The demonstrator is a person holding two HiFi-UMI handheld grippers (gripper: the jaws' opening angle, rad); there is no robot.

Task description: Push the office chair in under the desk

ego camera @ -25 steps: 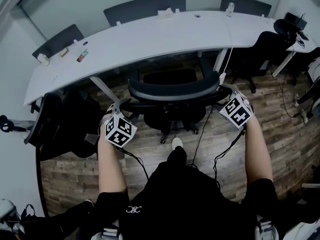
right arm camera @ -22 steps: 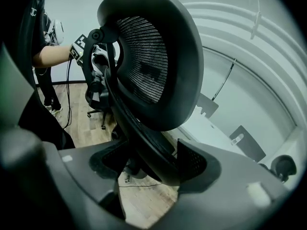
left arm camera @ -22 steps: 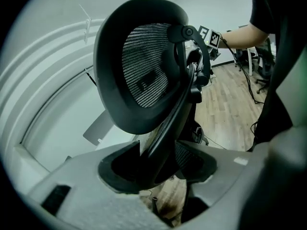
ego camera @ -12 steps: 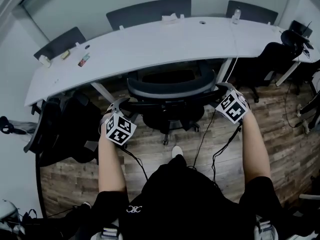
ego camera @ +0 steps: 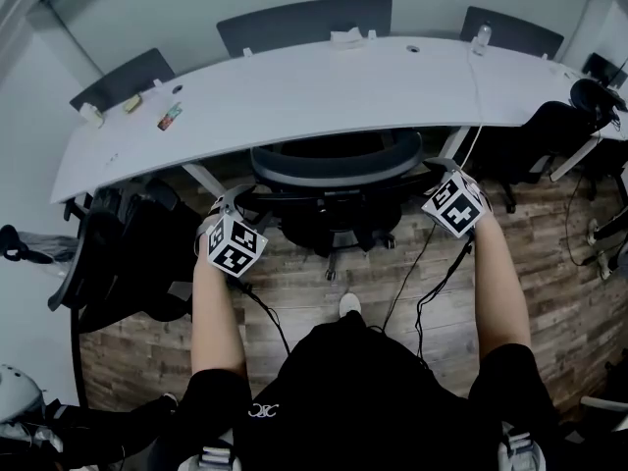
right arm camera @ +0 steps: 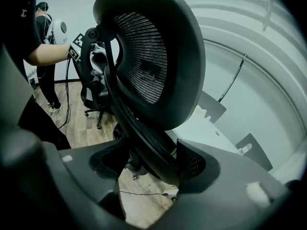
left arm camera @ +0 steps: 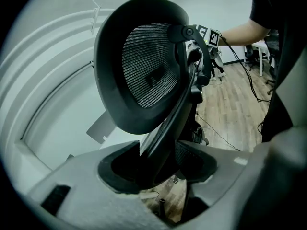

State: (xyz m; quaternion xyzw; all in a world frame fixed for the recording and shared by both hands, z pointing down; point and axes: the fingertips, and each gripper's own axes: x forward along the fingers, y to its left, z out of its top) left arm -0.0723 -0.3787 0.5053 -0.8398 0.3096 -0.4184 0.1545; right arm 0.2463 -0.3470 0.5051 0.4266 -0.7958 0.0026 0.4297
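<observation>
Two grippers hold one chair [ego camera: 339, 168] at the near edge of one white curved desk [ego camera: 294, 91]. The seat is already beneath the top and the backrest stands just at the rim. My left gripper [left arm camera: 156, 166] is pinched on the left limb of the back frame, and my right gripper [right arm camera: 149, 164] on the right limb. Each pair of jaws is closed around the black bar.

Hazards, as I judge them:
- (a) Unequal pressure from my two hands would swivel the chair on its base and drive it toward either of the two slanted desk legs [ego camera: 204, 178] that flank it.
- (b) The backrest top or the armrests may strike the desk rim if the chair sits too high, which would stop the push short.
- (c) Two cables [ego camera: 432, 263] trail over the wood floor behind the base, so a castor rolling back or my foot could snag them.
- (d) The frame bars are curved and smooth, so a jaw may slide along one under load.

Counts:
- Two further dark chairs, one at the left [ego camera: 128, 243] and one at the right [ego camera: 549, 126].
- Three dark panels [ego camera: 304, 23] beyond the desk; I cannot tell whether they are chair backs or screens.
- Three small items [ego camera: 169, 116] at the desk's left end.
- One white box [ego camera: 345, 35].
- One bottle [ego camera: 479, 33].
</observation>
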